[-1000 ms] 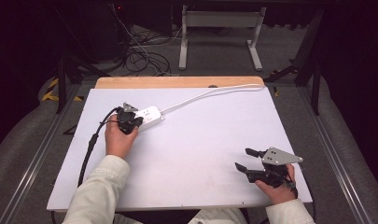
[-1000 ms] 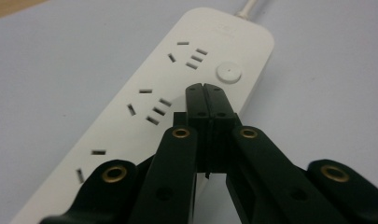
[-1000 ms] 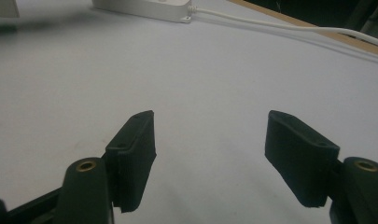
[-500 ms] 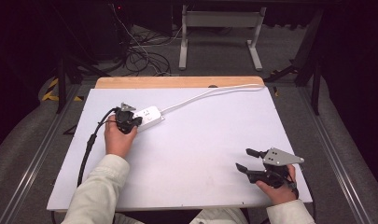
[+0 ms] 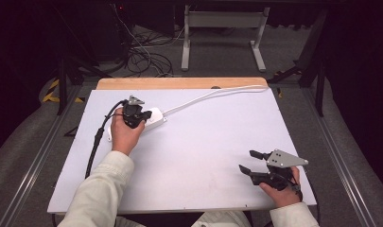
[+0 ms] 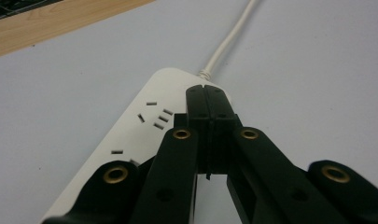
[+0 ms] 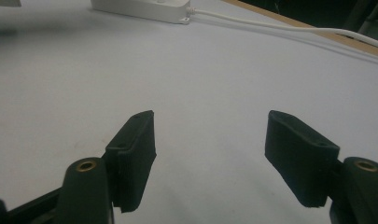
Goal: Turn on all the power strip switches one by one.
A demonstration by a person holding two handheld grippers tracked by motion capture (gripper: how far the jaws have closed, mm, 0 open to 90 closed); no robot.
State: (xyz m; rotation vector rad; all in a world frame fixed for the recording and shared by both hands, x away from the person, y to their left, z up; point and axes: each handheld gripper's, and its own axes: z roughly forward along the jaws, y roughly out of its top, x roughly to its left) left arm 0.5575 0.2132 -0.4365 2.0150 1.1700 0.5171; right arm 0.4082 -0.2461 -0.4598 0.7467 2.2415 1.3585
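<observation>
Your right gripper (image 5: 249, 161) sits nearest you, jaws spread wide over bare table (image 5: 203, 156), well apart from the power strip (image 5: 151, 119). Your left gripper (image 5: 138, 115) is pressed closed, empty, over the strip: white, slotted sockets, white cord (image 5: 213, 93) running beyond it.

The left gripper (image 5: 141, 115) is held forward with its jaws pressed together, nothing between them; the right gripper (image 5: 249, 161) rests low, its jaws wide apart.
</observation>
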